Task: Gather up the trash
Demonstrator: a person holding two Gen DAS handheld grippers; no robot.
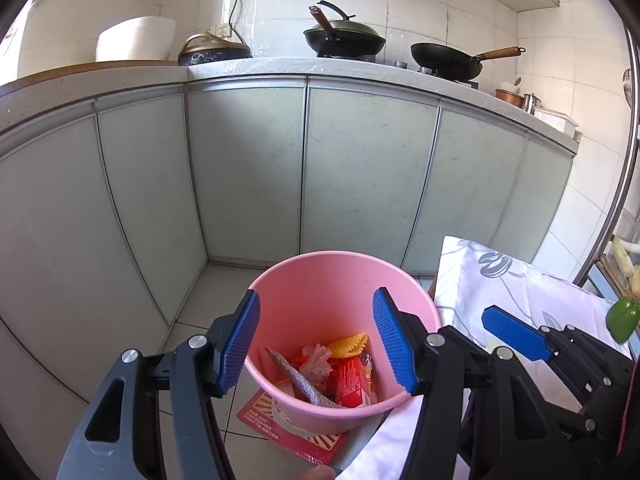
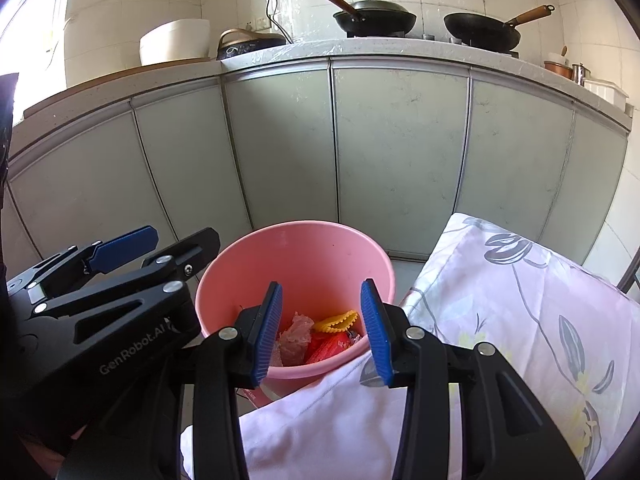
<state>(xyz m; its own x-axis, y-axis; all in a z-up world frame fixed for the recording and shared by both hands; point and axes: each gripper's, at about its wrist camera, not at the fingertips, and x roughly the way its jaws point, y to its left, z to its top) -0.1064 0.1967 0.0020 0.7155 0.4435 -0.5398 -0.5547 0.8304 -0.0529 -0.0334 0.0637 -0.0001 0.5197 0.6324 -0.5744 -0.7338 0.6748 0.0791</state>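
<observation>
The kitchen bench (image 1: 280,70) runs along the tiled wall, its pale speckled stone top carrying two dark woks, a white tub and a cooker, with smooth grey-green cabinet doors (image 1: 248,168) below it. In front of those doors stands the table (image 2: 520,320), draped in a soft white cloth printed with grey and yellow flowers; its near-left corner hangs over the floor.

Just off that corner, on the tiled floor, sits the pink bucket (image 1: 340,280), a smooth round plastic pail that narrows toward its base and rests on a flat red printed card (image 1: 288,428). Inside it lies the trash (image 1: 340,372): a crinkly red wrapper, a clear crumpled film, a yellow scalloped piece and a long silvery strip. That suggests much of the collecting is done. No loose litter shows on the visible part of the cloth; a green pepper (image 1: 622,320) at the table's far right edge looks like food, not waste.

The left gripper (image 1: 316,344) hovers above the bucket with its ribbed blue jaws spread wide and nothing between them. The right gripper (image 2: 322,332), beside it over the table's corner, has its jaws partly apart and equally empty.
</observation>
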